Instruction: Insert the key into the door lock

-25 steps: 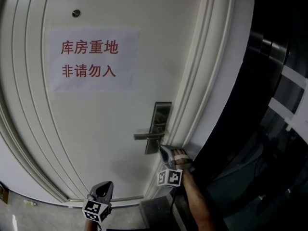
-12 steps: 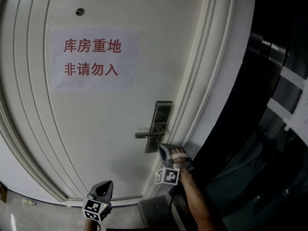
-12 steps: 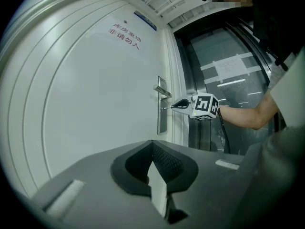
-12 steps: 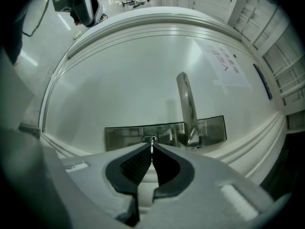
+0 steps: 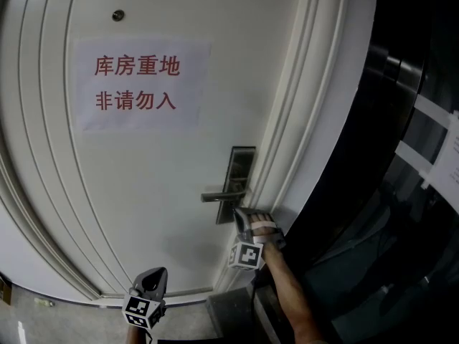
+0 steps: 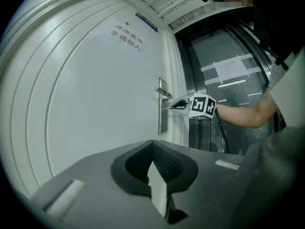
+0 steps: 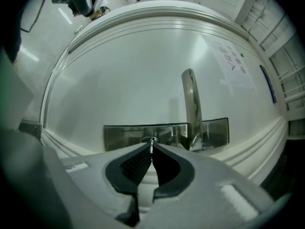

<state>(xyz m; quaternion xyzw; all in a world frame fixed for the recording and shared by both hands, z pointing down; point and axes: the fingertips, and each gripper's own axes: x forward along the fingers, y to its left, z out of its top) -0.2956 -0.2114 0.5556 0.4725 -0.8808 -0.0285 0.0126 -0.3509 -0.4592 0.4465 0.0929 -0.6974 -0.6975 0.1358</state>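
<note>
A steel lock plate point(image 5: 242, 174) with a lever handle point(image 5: 221, 196) sits on the white door point(image 5: 143, 192). My right gripper point(image 5: 238, 214) is held level against the plate just below the handle. It is shut on a thin metal key point(image 7: 151, 148). In the right gripper view the key's tip is at the keyhole point(image 7: 150, 140) in the plate point(image 7: 124, 135), left of the handle point(image 7: 190, 104). How deep the key sits is hidden. My left gripper point(image 5: 152, 282) hangs low and well short of the door, its jaws shut point(image 6: 153, 144) on nothing. From it the right gripper point(image 6: 172, 106) shows at the lock plate point(image 6: 162, 120).
A paper sign point(image 5: 140, 84) with red characters is taped to the door above the lock, under a peephole point(image 5: 117, 15). The moulded door frame point(image 5: 301, 120) runs right of the lock. Beyond it stands dark glass point(image 5: 409, 156). Pale floor point(image 5: 43, 321) shows at the bottom left.
My right gripper has rolled a little at the lock, and its marker cube has shifted slightly up and left. The left gripper has kept still.
</note>
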